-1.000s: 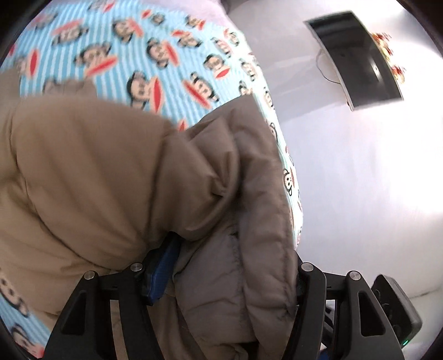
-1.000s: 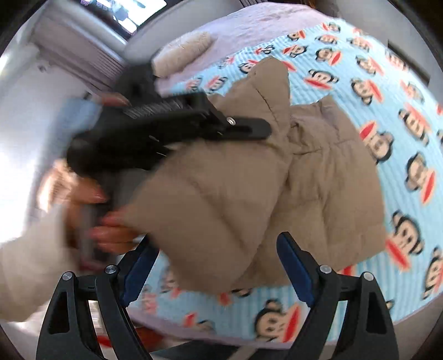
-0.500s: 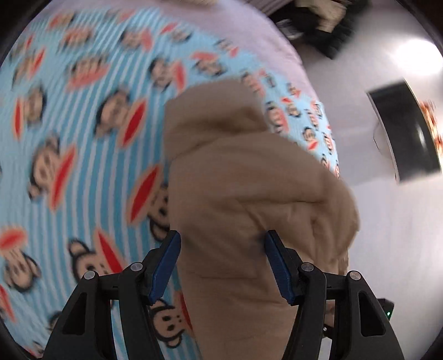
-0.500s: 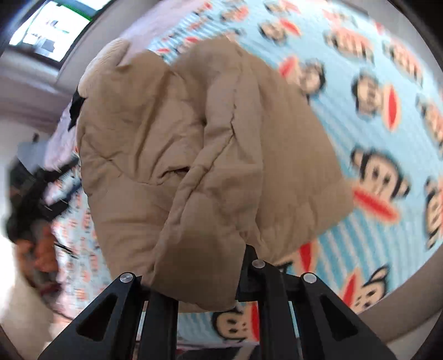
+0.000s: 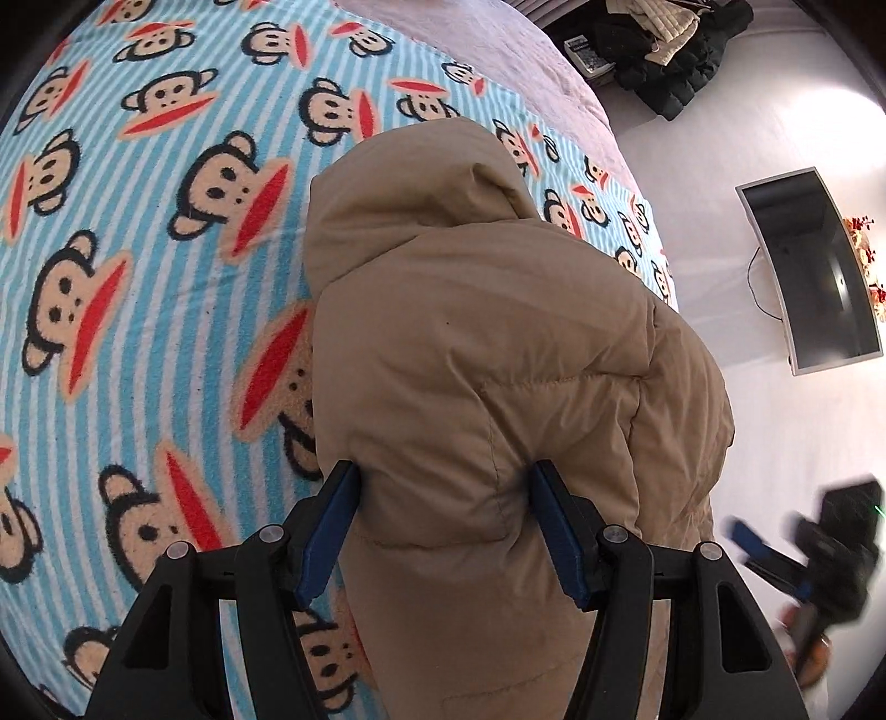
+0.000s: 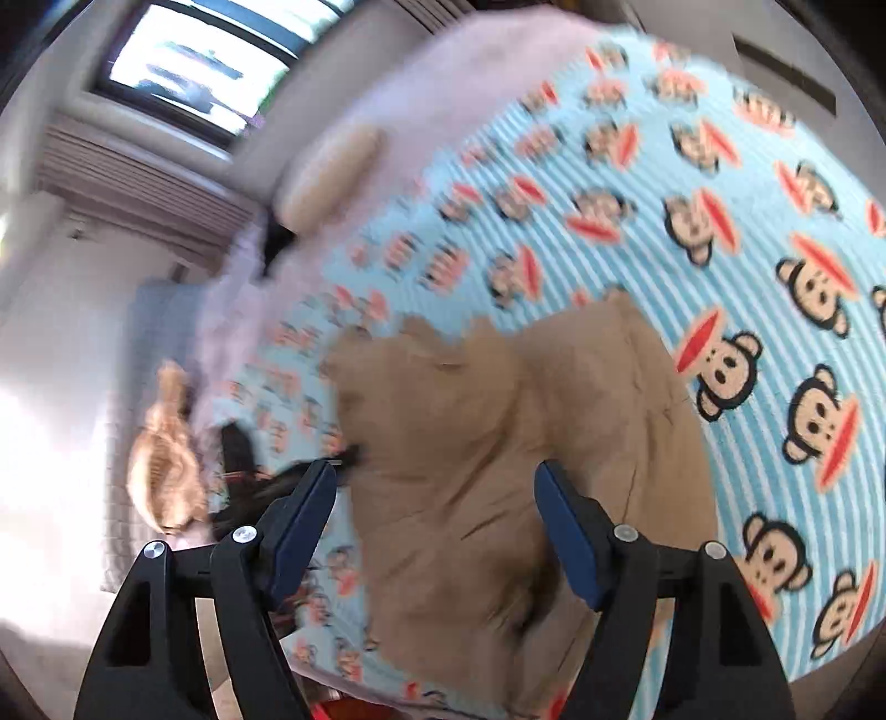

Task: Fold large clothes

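Observation:
A tan puffer jacket lies folded lengthwise on the monkey-print blanket, hood at the far end. My left gripper is shut on the jacket's near end, and its blue pads press into the padding from both sides. In the right wrist view the jacket is blurred near the bed's edge. My right gripper is above it, its jaws opening and the pads clear of the cloth. The right gripper also shows as a blur at the lower right of the left wrist view.
The bed's right edge drops to a pale floor with a dark screen and a heap of dark clothes. A cream pillow lies at the head of the bed under a window.
The left gripper swung the jacket over and down onto the blanket, then held still. The right gripper clamped the jacket's edge half a second ago, then let go and pulled back.

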`<state>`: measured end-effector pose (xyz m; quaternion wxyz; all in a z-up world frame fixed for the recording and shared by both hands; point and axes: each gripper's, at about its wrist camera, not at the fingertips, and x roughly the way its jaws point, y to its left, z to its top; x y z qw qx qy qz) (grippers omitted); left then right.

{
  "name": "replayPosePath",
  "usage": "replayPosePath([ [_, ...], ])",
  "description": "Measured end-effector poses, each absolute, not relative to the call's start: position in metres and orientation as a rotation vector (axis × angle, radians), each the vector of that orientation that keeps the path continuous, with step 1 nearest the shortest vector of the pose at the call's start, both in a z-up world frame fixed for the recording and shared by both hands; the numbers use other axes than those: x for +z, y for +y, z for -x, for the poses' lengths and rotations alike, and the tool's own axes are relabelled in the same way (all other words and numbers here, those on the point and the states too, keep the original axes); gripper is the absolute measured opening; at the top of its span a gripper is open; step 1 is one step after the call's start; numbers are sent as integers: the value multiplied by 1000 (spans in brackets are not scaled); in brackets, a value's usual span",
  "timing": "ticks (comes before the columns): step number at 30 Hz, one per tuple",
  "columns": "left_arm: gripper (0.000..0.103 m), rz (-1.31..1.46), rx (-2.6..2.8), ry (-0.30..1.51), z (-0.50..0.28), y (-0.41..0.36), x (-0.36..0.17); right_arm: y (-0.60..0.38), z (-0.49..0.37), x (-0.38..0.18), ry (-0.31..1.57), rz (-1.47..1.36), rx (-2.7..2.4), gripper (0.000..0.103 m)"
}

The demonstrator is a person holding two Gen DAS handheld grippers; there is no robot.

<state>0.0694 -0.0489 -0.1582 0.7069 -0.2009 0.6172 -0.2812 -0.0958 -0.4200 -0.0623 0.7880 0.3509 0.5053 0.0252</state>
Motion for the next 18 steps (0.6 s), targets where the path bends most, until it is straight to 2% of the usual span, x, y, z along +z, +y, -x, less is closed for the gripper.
replayPosePath([
  [4, 64, 413, -606, 1369, -72, -57, -153, -426, 74, -126, 1167, -919, 97, 74],
  [5, 64, 396, -594, 1366, -71, -61, -150, -428, 70, -135, 1166, -954, 110, 50],
  [6, 64, 384, -585, 1363, -70, -64, -148, -430, 68, -142, 1171, -973, 117, 14],
  [12, 64, 263, -562, 1326, -60, -107, -131, -440, 88, -138, 1203, -789, 82, 10],
  [18, 64, 129, -532, 1285, -46, -160, -122, -482, 104, -164, 1226, -795, 13, 10],
])
